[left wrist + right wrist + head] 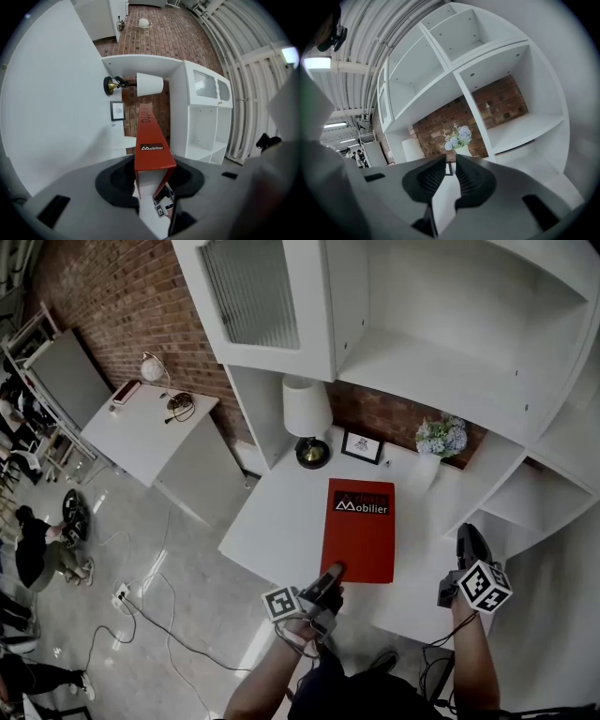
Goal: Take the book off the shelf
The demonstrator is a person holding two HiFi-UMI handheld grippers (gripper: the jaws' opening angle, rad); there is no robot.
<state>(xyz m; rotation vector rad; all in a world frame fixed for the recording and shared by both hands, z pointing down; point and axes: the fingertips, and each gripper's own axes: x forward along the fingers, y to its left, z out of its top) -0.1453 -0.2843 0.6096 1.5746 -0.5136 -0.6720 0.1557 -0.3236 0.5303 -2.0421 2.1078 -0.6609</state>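
White desk (267,521) bears the red book (359,540); the left gripper (330,577) clamps its near edge, the book stretching ahead. Right gripper (469,545) stands beside, slightly parted, empty.

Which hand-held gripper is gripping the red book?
The left hand-held gripper, clamped on the near edge of the flat red book; the right hand-held gripper holds nothing.

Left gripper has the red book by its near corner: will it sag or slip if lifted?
The red book looks stiff-covered, so probably won't flop. Held at one corner by the left gripper, it may pivot downward. Its smooth cover might slip.
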